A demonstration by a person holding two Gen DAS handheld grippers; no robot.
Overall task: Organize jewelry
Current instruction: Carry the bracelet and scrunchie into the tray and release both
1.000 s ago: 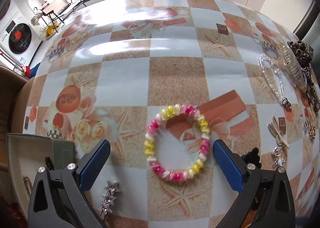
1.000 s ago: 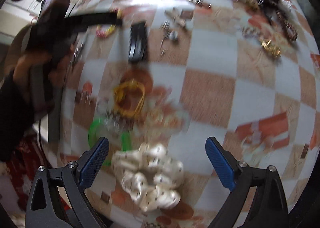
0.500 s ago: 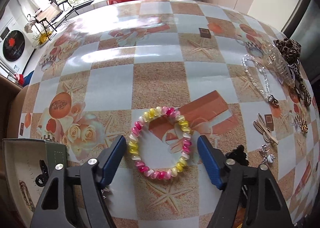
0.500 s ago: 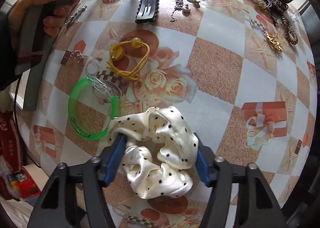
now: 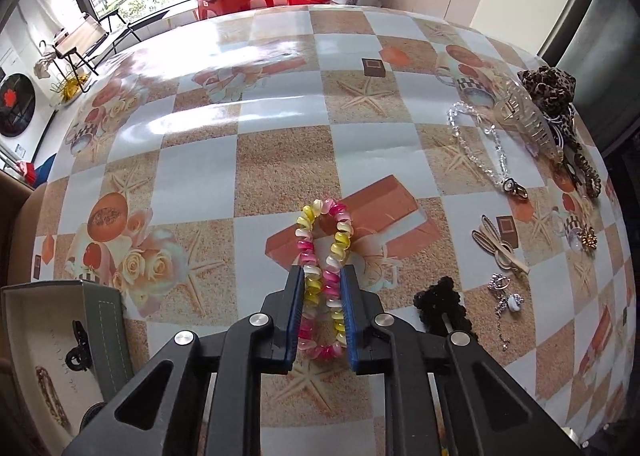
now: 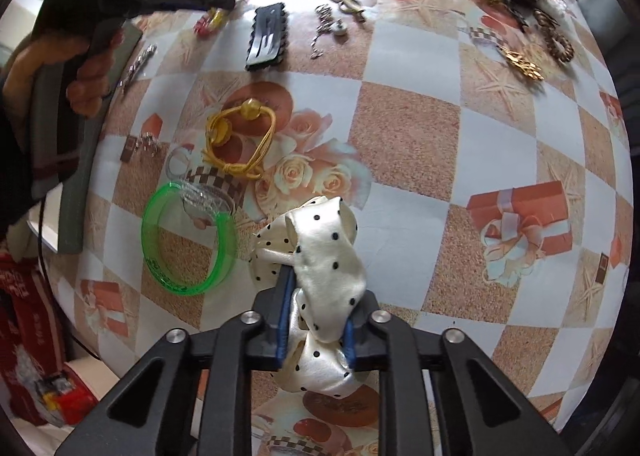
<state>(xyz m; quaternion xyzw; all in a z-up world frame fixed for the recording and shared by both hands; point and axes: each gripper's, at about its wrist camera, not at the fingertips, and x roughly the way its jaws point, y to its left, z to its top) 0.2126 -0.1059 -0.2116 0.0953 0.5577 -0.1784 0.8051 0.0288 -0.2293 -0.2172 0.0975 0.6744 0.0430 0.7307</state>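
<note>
Bottom centre, both views: left tool (image 5: 321, 320) just closed, pinching bead bracelet (image 5: 323, 280) flat on counter (image 5: 280, 135); right tool (image 6: 316, 320) just closed on dotted scrunchie (image 6: 320, 280). Grasp step. Next: lift, carry to box (image 5: 36, 332) lower left.

One beaded bracelet (image 5: 323, 280), one polka-dot scrunchie (image 6: 320, 276), one green bangle (image 6: 188, 240), one yellow hair tie (image 6: 240, 139).

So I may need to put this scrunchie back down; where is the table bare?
Bare checks lie right of the polka-dot scrunchie, out to the printed gift box. The table's far middle is bare too. It's crowded around the green bangle, yellow hair tie and far-right pile.
</note>
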